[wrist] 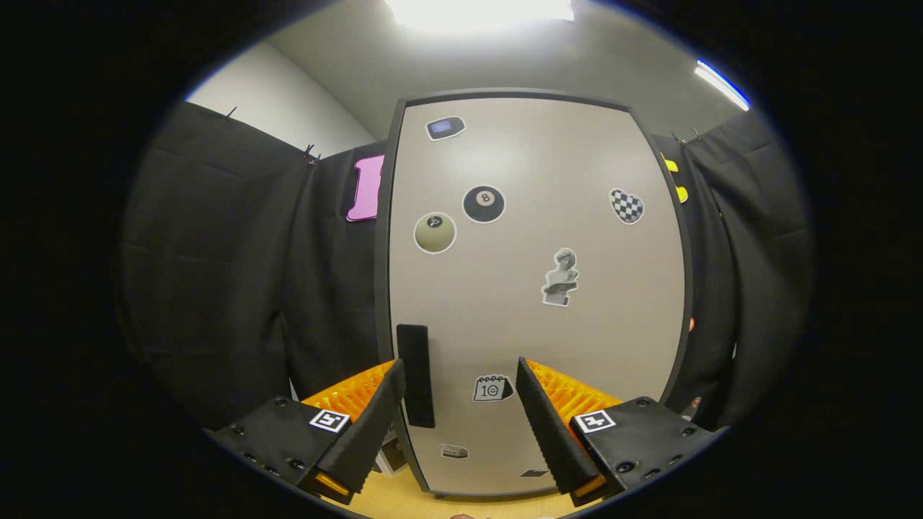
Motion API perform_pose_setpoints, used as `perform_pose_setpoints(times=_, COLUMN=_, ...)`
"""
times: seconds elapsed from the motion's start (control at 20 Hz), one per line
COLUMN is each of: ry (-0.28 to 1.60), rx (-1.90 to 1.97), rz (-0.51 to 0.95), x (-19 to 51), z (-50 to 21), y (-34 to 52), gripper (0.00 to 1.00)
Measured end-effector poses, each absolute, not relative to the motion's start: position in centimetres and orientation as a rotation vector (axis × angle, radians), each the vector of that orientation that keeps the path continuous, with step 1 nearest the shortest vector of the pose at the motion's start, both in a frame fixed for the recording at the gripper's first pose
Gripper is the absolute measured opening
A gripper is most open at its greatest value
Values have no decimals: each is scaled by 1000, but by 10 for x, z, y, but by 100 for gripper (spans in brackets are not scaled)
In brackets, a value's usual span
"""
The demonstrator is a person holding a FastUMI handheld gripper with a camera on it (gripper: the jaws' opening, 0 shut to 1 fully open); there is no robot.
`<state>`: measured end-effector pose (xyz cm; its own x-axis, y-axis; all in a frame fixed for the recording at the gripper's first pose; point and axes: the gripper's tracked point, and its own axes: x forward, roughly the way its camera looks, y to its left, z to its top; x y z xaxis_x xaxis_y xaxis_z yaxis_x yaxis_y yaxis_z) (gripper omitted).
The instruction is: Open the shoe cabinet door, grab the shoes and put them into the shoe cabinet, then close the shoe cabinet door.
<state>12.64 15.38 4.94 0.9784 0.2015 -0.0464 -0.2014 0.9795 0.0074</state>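
**Closed cabinet door, gripper spread in front**

Black cloth walls on both sides, pale ceiling with bright lamp above. Shoe cabinet (533,288) straight ahead, standing on a light wooden floor (393,497). Door (577,346) shut: pale panel in a dark frame, dotted with stickers, among them a black eight-ball sticker (483,204), a pale ball sticker (435,233), a checkered heart sticker (626,206) and a statue bust sticker (561,277). Dark upright handle (416,375) near the door's left edge, low down. Gripper (461,393) spread wide, pinching nothing; left finger's tip just beside the handle, contact unclear. Calendar sticker (492,388) between the fingers.
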Motion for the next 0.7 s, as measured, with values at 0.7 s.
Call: perform_pose_setpoints(times=0.7, ry=145, rx=-36, rz=179, x=181, z=6, y=191, gripper=97)
